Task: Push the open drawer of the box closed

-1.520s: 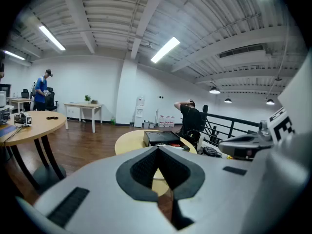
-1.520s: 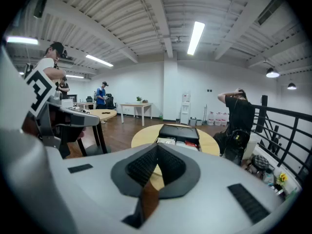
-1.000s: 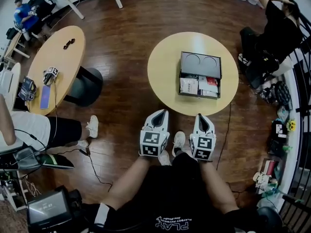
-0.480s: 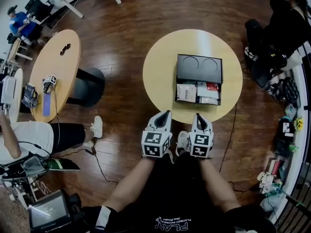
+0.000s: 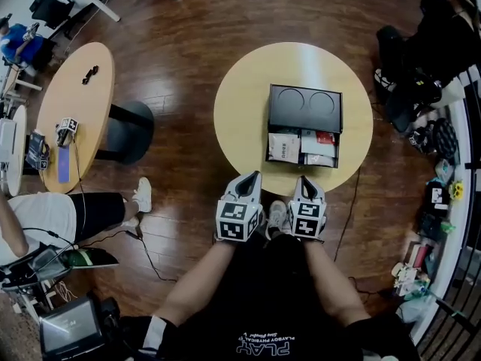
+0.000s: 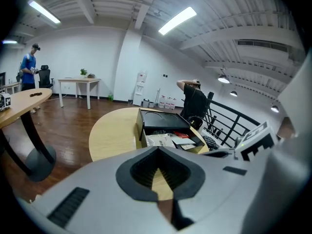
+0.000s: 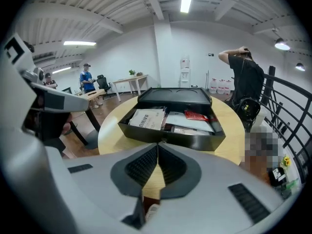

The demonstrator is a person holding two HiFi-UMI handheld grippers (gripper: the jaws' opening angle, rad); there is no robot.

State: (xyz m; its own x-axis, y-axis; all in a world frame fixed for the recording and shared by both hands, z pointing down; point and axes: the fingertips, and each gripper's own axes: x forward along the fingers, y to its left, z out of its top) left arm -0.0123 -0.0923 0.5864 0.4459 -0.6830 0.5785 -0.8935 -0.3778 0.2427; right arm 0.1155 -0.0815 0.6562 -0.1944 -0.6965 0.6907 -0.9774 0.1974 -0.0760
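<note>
Hovering side by side, left gripper (image 5: 248,179) and right gripper (image 5: 307,181) had jaws pressed together, empty (blunt tips suit pushing). Open drawer (image 5: 303,147) sat ahead of the right one, front facing it, box (image 5: 305,105) beyond.

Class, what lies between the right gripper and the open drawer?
Only bare table, seen in the head view, separates the right gripper from the drawer.

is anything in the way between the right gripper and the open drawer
Nothing visible does. Between the shut right gripper and the front of the drawer there is only a strip of bare table.
</note>
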